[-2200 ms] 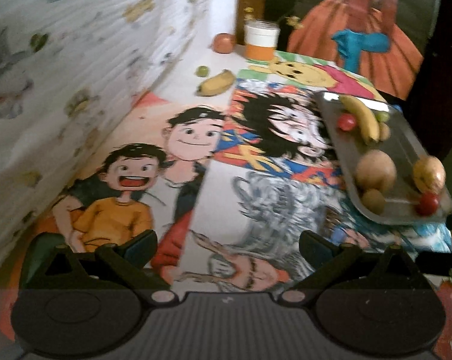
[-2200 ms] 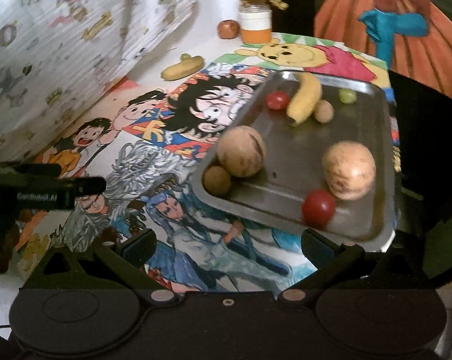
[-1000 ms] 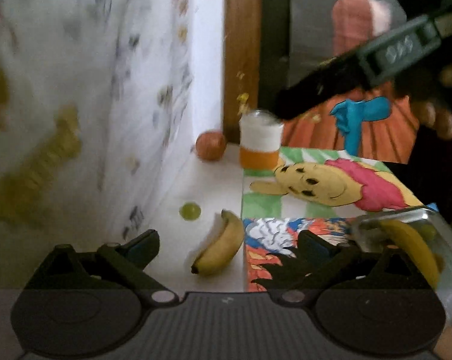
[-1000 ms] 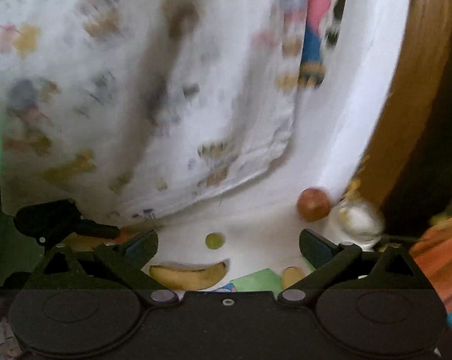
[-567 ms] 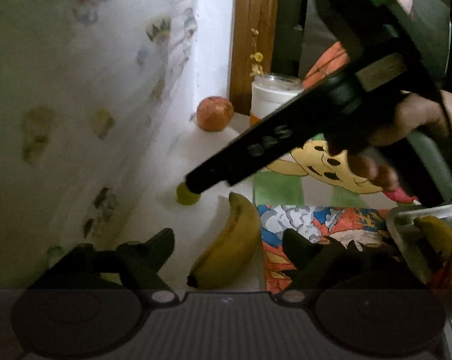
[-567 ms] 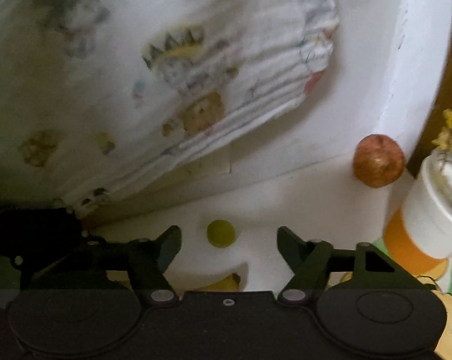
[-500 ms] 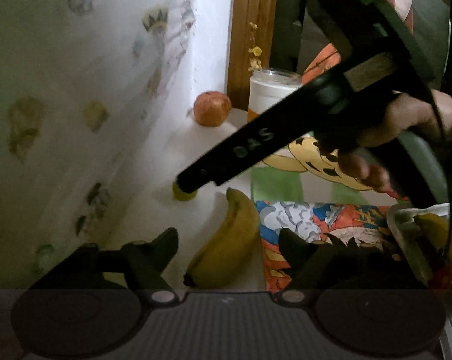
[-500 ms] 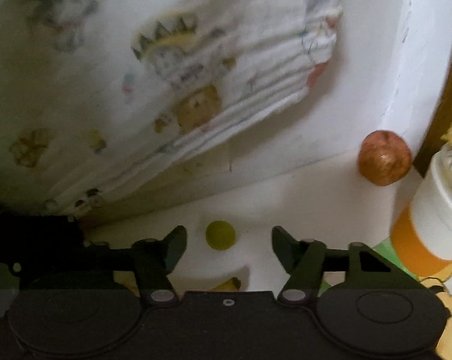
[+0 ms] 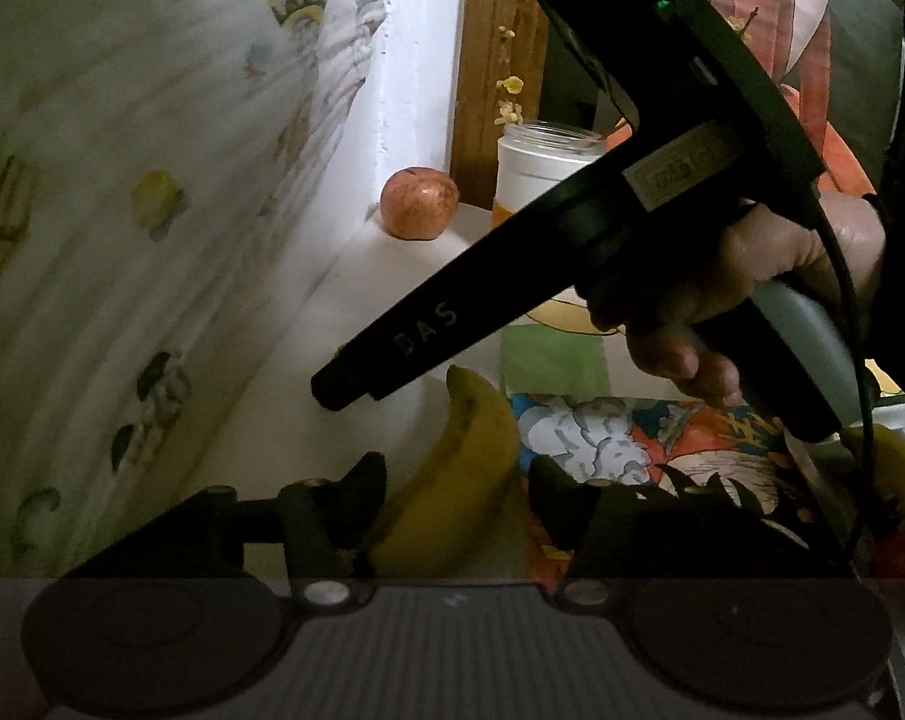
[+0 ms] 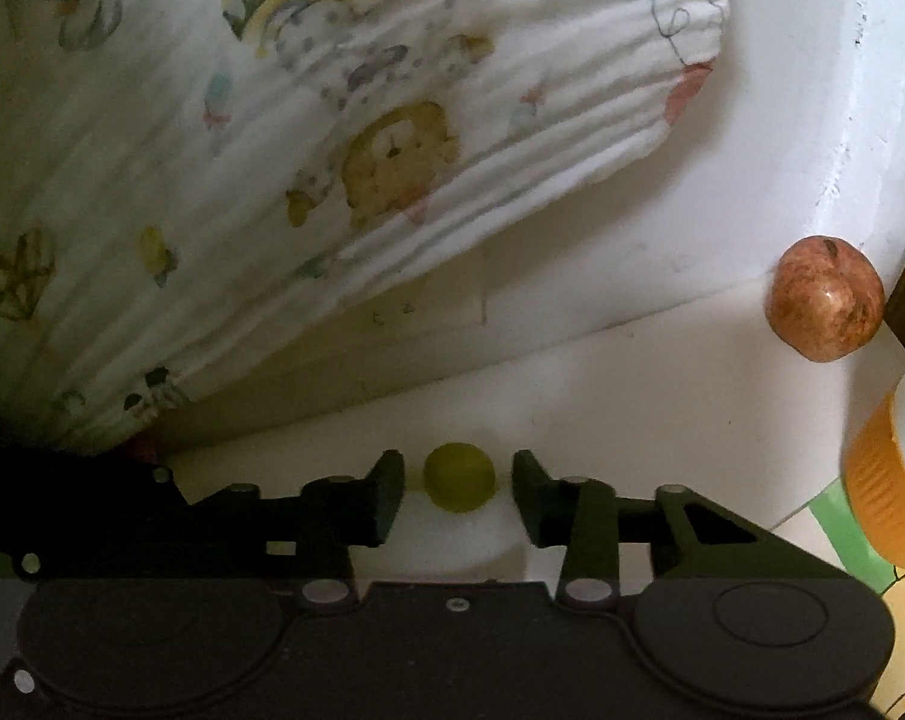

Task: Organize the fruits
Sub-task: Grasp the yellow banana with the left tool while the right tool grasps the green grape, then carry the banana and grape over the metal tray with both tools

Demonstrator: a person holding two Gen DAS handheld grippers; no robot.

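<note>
Green grape [image 10: 458,478] between right gripper [image 10: 457,501] fingers, untouched; banana [image 9: 452,480] between part-open left gripper [image 9: 457,501] fingers.

A bare white ledge [image 10: 602,420] ran between the hanging cloth [image 10: 332,150] on the left and the printed mat [image 9: 602,450] on the right. The right gripper [image 9: 344,387] crossed over it, blocking the way to the far apple [image 9: 419,204] and jar [image 9: 542,174]. The near banana [image 9: 452,480] filled the left gripper's [image 9: 457,501] gap.
</note>
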